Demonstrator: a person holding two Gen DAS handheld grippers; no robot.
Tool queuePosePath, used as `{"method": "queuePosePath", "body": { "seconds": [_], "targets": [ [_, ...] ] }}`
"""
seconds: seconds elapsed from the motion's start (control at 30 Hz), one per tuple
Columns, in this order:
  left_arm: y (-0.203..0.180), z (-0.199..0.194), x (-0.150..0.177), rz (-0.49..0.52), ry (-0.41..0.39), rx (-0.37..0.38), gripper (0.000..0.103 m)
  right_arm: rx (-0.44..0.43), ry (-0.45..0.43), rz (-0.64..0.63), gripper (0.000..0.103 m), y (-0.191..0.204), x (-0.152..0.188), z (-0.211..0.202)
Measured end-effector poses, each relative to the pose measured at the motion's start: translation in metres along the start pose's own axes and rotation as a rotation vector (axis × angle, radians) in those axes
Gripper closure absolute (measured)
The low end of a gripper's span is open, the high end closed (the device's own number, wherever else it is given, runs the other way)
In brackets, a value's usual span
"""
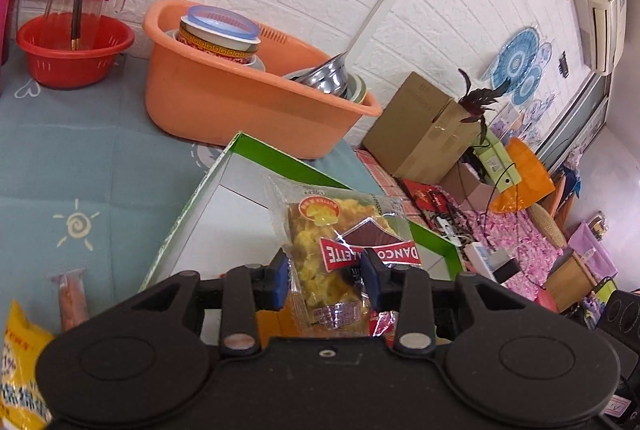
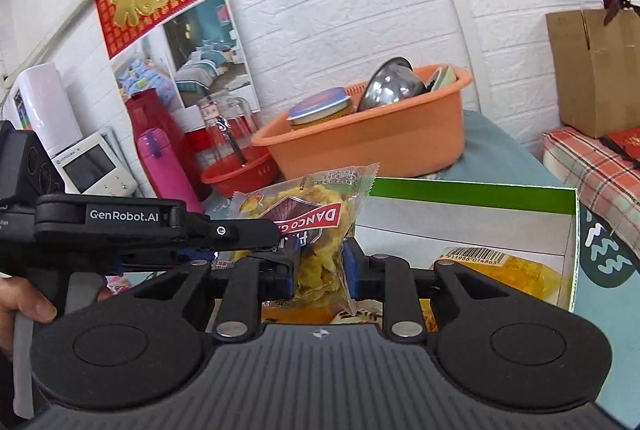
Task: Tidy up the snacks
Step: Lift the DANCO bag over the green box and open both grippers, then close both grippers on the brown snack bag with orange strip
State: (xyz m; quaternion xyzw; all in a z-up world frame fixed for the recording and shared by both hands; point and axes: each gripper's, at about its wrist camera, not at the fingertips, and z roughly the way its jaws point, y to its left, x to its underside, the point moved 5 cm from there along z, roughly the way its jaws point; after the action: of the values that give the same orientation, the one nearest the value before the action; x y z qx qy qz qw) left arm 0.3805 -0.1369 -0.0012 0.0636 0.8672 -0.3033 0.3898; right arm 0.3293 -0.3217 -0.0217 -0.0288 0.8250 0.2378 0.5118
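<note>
White brick wall backs the green-rimmed box (image 2: pixel 472 192), where both grippers' jaws clamp one clear packet (image 2: pixel 316 230) of yellow crisps with a red banner, mid-frame.

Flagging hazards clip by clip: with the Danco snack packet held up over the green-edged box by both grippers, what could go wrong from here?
1. The left gripper and right gripper both appear to pinch the same snack packet; pulling apart could tear the film or crush the pastry.
2. The packet hangs near the green-edged box wall; released off-centre, it may catch the rim or land on the blue tablecloth.
3. The left gripper crosses in front of the right; they might collide.
</note>
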Motion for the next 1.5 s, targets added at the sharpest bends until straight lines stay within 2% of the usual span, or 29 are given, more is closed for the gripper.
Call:
{"method": "queuePosePath", "body": {
  "seconds": [0.07, 0.1, 0.13, 0.17, 0.33, 0.47, 0.6, 0.8, 1.0, 1.17, 1.33, 1.5],
  "targets": [
    [0.007, 0.006, 0.003, 0.003, 0.014, -0.039, 0.023, 0.016, 0.04, 0.002, 0.037, -0.003, 0.006, 0.009],
    [0.011, 0.006, 0.005, 0.0, 0.014, -0.063, 0.004, 0.027, 0.048, 0.002, 0.012, -0.004, 0.011, 0.01],
    [0.011, 0.004, 0.007, 0.018, -0.002, -0.054, 0.002, 0.033, 0.045, -0.01, 0.003, -0.003, 0.013, 0.009],
    [0.01, 0.001, 0.008, 0.031, -0.007, -0.056, 0.0, 0.035, 0.037, -0.036, 0.003, -0.001, 0.014, 0.007],
    [0.0, -0.023, 0.011, 0.083, -0.058, -0.084, 0.0, 0.06, -0.017, -0.102, 0.0, 0.009, 0.01, -0.011],
    [-0.004, -0.049, 0.013, 0.063, -0.101, -0.1, 0.0, 0.056, -0.05, -0.111, 0.0, 0.02, 0.007, -0.033],
    [-0.016, -0.075, 0.02, 0.062, -0.111, -0.108, 0.0, 0.022, -0.073, -0.108, 0.0, 0.035, 0.009, -0.063],
    [-0.032, -0.122, 0.042, 0.055, -0.129, -0.124, 0.0, -0.048, -0.104, -0.11, 0.0, 0.062, 0.015, -0.11],
    [-0.044, -0.154, 0.079, 0.089, -0.125, -0.098, 0.0, -0.051, -0.122, -0.143, 0.0, 0.082, 0.034, -0.146],
    [-0.038, -0.159, 0.119, 0.08, -0.091, -0.082, 0.0, -0.039, -0.084, -0.12, 0.0, 0.081, 0.058, -0.157],
    [-0.025, -0.149, 0.155, 0.001, -0.038, -0.046, 0.0, -0.018, 0.025, -0.094, 0.0, 0.075, 0.091, -0.145],
    [-0.006, -0.145, 0.167, -0.083, -0.019, -0.025, 0.0, -0.029, 0.129, -0.125, 0.0, 0.086, 0.122, -0.123]
  ]
}}
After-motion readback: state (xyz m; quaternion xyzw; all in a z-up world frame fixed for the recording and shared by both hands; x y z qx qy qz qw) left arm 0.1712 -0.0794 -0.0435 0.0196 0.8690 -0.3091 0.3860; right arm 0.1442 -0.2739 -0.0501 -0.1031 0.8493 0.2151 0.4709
